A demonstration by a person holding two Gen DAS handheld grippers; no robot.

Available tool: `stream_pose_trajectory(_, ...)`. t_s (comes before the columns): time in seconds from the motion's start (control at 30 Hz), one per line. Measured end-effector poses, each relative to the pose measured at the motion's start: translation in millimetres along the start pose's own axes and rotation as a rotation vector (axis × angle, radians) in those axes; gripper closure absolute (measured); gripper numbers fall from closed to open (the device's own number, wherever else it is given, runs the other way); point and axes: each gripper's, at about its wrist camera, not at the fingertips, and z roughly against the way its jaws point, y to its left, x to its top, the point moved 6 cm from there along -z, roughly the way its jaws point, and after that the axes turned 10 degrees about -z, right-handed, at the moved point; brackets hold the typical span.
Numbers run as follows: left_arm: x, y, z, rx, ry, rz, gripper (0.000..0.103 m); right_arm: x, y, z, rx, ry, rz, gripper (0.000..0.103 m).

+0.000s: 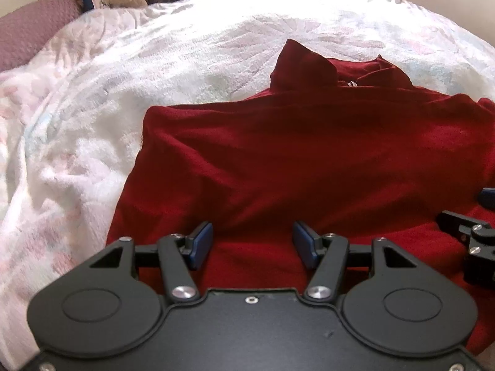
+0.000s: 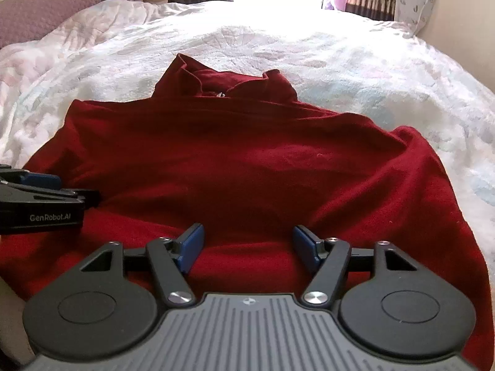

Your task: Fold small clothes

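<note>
Left wrist view: the left gripper [image 1: 253, 244] hangs low over the near part of a red garment [image 1: 309, 160], jaws spread wide, nothing between the blue pads [image 1: 201, 241] but cloth lying beneath them.

Left of the jaws: the garment's left edge runs away from the gripper, with a pale floral bedspread [image 1: 77, 130] beyond it; a mauve pillow [image 1: 27, 31] lies far off at the bed's head.

Ahead of the jaws: the body of the garment, rumpled in soft ridges, ending in a raised collar [image 1: 309, 65].

Right of the jaws: the right gripper [image 1: 473, 216] is partly in frame, near, over the same cloth.

Right wrist view: the right gripper [image 2: 247, 244] has its jaws spread too, empty, above the near hem region of the red garment [image 2: 247, 160]; the left gripper [image 2: 40, 198] sits just to the left of them.

Garment's place: flat on the bedspread [image 2: 386, 86], near the bed's front edge, directly under and ahead of both grippers.

Heading and long axis: collar [image 2: 222, 77] points away from both sets of jaws, hem toward them — so the long axis runs straight ahead, roughly parallel to the fingers.

Sleeves: seemingly tucked or bunched at the sides; I cannot tell how.

Risk, grip: closing here could catch only the top layer — the soft cloth would peel apart and the fold come out crooked.

Risk, symmetry: if one gripper lifts higher or sooner, the hem would skew and the ridges set into creases.

Risk, surface: the plush bedspread may drag or get pinched along with the garment.
</note>
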Motion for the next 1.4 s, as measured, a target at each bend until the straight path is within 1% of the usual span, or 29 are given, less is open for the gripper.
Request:
stream_pose_trajectory(0.07,-1,-3,1,0.015,-0.006,-0.015,0.042,0,0,0,0.001,-0.001,-0.001,0.026)
stream_pose_trajectory(0.27,0,-3,-1,0.025,0.002,-0.014,0.042,1,-3,1,0.018,0.003,-0.021,0.026)
stream_pose_trajectory(0.5,2,-11,0,0.064,0.009,-0.045,0.042,0,-5,2,0.018,0.006,-0.016,0.025)
stream_pose_trajectory(0.83,3,-12,0,0.073,0.019,-0.054,0.042,3,-2,1,0.015,0.021,-0.009,0.025)
stream_pose_trajectory(1.1,5,-17,0,0.091,0.033,-0.073,0.042,4,-6,2,0.041,0.037,-0.013,0.025)
stream_pose_trajectory(1.4,7,-21,2,0.105,0.04,-0.088,0.042,5,-5,3,0.05,0.048,-0.011,0.025)
